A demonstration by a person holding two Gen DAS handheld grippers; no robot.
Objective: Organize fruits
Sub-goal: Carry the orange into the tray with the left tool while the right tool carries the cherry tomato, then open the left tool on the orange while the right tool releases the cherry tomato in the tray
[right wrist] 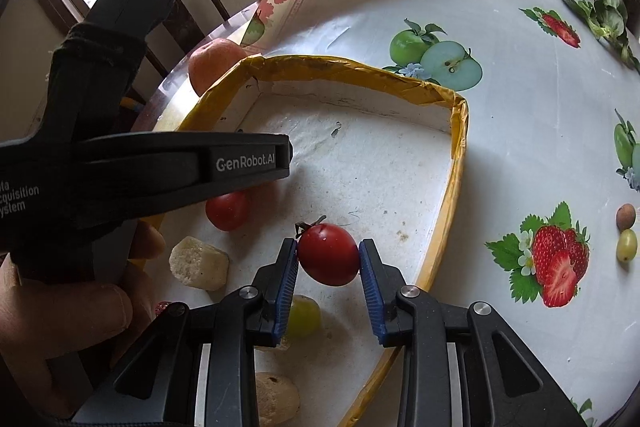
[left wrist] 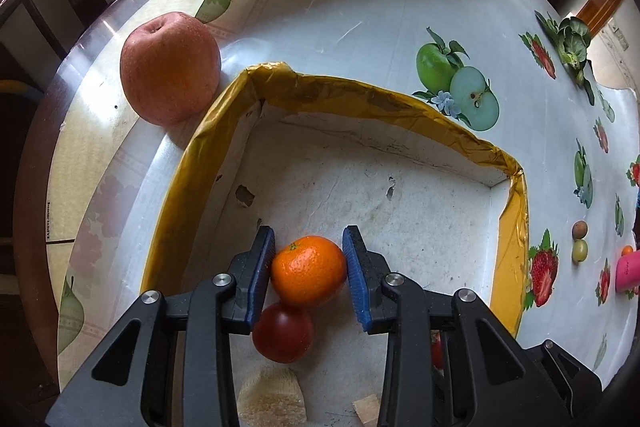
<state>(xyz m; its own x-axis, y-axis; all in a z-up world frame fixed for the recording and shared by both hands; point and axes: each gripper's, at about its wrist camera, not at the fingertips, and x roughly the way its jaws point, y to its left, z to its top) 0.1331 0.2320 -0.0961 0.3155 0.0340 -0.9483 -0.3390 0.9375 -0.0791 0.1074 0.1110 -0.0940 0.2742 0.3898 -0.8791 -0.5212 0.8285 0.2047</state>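
Note:
My left gripper point(left wrist: 309, 271) is shut on a small orange tangerine point(left wrist: 308, 270), held low over the floor of a shallow white box with a yellow taped rim point(left wrist: 360, 91). Under it lies a dark red tomato point(left wrist: 282, 334). My right gripper point(right wrist: 329, 269) is shut on a red cherry tomato point(right wrist: 329, 254) with a dry stem, also low inside the box point(right wrist: 360, 71). A green grape point(right wrist: 305, 315) lies beneath it. The left gripper's black body point(right wrist: 140, 171) crosses the right wrist view, with a person's hand point(right wrist: 60, 315) on it, above another red tomato point(right wrist: 227, 210).
A big red apple point(left wrist: 170, 69) stands outside the box's far left corner, near the table's edge. Pale peeled fruit pieces point(right wrist: 199, 263) lie in the box. A brown longan point(right wrist: 625, 217) and a green grape point(right wrist: 626, 245) lie right on the fruit-print tablecloth; leafy greens point(left wrist: 574, 41) far right.

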